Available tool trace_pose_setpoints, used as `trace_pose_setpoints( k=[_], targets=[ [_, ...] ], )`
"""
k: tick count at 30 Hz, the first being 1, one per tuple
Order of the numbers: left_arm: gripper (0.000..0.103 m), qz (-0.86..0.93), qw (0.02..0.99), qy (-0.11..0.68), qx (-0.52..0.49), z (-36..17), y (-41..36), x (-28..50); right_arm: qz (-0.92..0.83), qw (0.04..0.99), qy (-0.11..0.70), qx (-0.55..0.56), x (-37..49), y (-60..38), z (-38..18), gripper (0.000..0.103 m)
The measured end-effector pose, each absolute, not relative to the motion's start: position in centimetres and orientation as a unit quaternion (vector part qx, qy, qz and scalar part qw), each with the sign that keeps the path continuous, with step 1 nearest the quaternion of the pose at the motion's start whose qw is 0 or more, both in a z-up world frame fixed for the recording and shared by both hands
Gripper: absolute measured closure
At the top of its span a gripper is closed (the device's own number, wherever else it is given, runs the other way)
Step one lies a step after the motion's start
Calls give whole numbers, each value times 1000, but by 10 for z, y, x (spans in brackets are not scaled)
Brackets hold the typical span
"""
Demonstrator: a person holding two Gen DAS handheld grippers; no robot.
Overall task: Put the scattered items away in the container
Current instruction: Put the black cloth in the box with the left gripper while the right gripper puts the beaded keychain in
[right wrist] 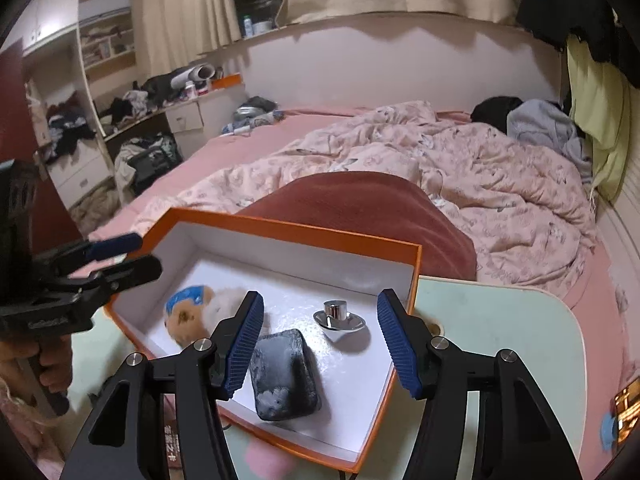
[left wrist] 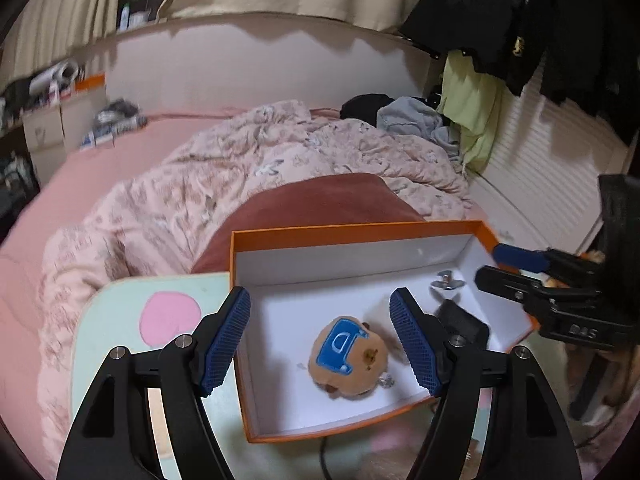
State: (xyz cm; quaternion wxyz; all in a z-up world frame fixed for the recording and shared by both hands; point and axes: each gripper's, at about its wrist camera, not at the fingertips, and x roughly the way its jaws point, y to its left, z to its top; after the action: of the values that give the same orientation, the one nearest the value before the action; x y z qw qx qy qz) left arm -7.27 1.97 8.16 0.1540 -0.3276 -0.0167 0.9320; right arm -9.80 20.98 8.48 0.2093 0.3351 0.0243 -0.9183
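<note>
An orange box (left wrist: 352, 228) (right wrist: 300, 226) with a white inside stands on a mint-green table (left wrist: 120, 300) (right wrist: 500, 340). In it lie a brown plush toy (left wrist: 352, 356) (right wrist: 192, 312) with a blue patch, a black pouch (right wrist: 284, 376) (left wrist: 464, 324) and a silver metal knob (right wrist: 339, 316) (left wrist: 446, 282). My left gripper (left wrist: 320, 292) (right wrist: 146, 254) hangs open over the plush toy, touching nothing. My right gripper (right wrist: 320, 294) (left wrist: 490, 264) is open above the pouch and the knob, with its pads clear of both.
Behind the table is a bed with a rumpled pink quilt (left wrist: 280, 152) and a dark red cushion (right wrist: 372, 208). Clothes (left wrist: 416, 116) are heaped at the bed's far right. A cluttered desk and drawers (right wrist: 120, 128) stand at the left. A hand (right wrist: 52, 364) holds the left gripper's handle.
</note>
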Motion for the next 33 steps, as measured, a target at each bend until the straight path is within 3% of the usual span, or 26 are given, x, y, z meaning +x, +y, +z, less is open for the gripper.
trace_pose_setpoints(
  k=[8, 10, 12, 24, 33],
  targets=[
    [30, 947, 159, -13, -278, 112, 19, -44, -946, 189, 29, 261, -68, 207, 97, 40],
    [29, 945, 163, -19, -282, 120, 17, -31, -961, 167, 37, 219, -47, 210, 110, 25],
    [27, 941, 169, -28, -292, 124, 13, -17, -969, 150, 56, 191, -28, 211, 118, 20],
    [24, 924, 147, -7, -353, 69, -4, 82, -920, 237, 101, 296, 82, 239, 60, 20],
    [24, 921, 116, -6, -371, 46, -11, 95, -897, 283, 88, 326, 113, 231, 32, 22]
  ],
)
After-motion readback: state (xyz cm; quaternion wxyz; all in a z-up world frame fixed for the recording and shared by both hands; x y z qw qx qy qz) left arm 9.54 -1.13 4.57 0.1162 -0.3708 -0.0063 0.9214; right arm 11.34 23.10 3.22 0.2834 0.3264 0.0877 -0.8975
